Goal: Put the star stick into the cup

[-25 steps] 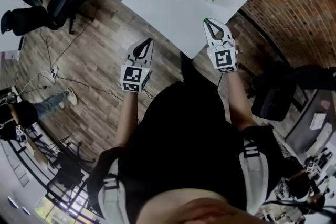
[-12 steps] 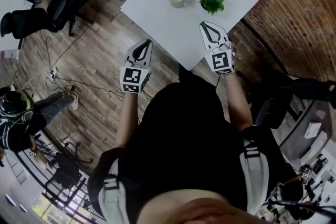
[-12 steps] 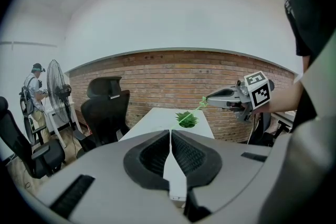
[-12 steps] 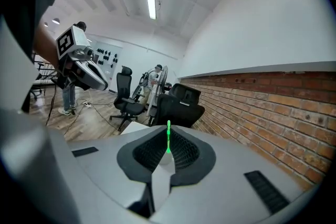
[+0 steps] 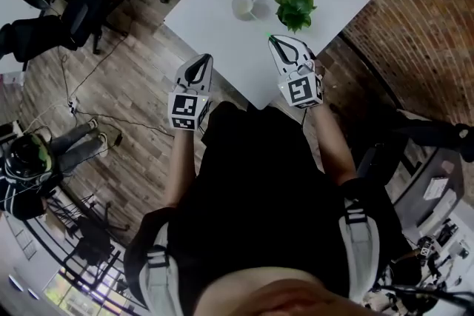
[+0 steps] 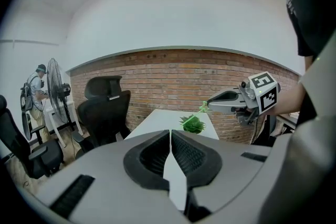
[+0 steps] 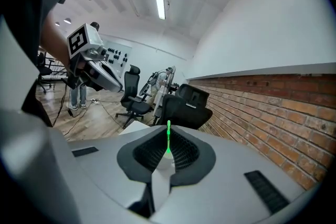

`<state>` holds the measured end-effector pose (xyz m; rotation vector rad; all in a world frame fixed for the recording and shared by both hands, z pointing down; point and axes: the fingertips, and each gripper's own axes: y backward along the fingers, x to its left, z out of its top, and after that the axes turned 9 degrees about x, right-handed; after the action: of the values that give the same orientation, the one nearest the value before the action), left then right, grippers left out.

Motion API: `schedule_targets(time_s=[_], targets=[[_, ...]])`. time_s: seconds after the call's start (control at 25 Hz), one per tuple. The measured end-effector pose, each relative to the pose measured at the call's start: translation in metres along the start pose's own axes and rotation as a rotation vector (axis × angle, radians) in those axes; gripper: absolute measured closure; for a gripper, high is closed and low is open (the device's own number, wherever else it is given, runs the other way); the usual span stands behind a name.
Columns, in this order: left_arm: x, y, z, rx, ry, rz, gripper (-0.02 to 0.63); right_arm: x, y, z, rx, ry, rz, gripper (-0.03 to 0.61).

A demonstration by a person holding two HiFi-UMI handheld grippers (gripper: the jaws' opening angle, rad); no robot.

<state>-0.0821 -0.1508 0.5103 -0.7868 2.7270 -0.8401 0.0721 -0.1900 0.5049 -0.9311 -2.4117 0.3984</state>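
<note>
A thin green star stick (image 7: 168,136) pokes out from between the pads of my right gripper (image 7: 168,153), which is shut on it. In the head view that gripper (image 5: 272,39) hovers over the near edge of the white table (image 5: 215,29), with the stick's tip (image 5: 269,34) just ahead of it. The pale cup (image 5: 244,7) stands on the table a little beyond and to the left of the stick. My left gripper (image 5: 201,61) is off the table's near-left edge, above the wooden floor, shut with nothing in it. In the left gripper view the jaws (image 6: 170,134) meet.
A small green potted plant (image 5: 295,9) stands on the table right of the cup. A brick wall (image 5: 415,18) runs along the right. Black office chairs (image 5: 81,7) and cables lie on the floor at the left. People are at the far left.
My right gripper has drifted left with the star stick, nearer the cup. The left gripper has hardly moved.
</note>
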Motion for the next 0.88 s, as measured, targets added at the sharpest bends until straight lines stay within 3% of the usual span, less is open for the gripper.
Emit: schedule_targets(time_s=[0.32,0.88], targets=[[0.016,-0.01,-0.001,0.023,0.025,-0.009,0.586,-0.006,-0.02,0.0,0.034,-0.021,0.018,0.569],[0.049,-0.044,0.016,0.008,-0.03,-0.126,0.586,-0.01,-0.059,0.003,0.104,-0.028,-0.024,0.569]])
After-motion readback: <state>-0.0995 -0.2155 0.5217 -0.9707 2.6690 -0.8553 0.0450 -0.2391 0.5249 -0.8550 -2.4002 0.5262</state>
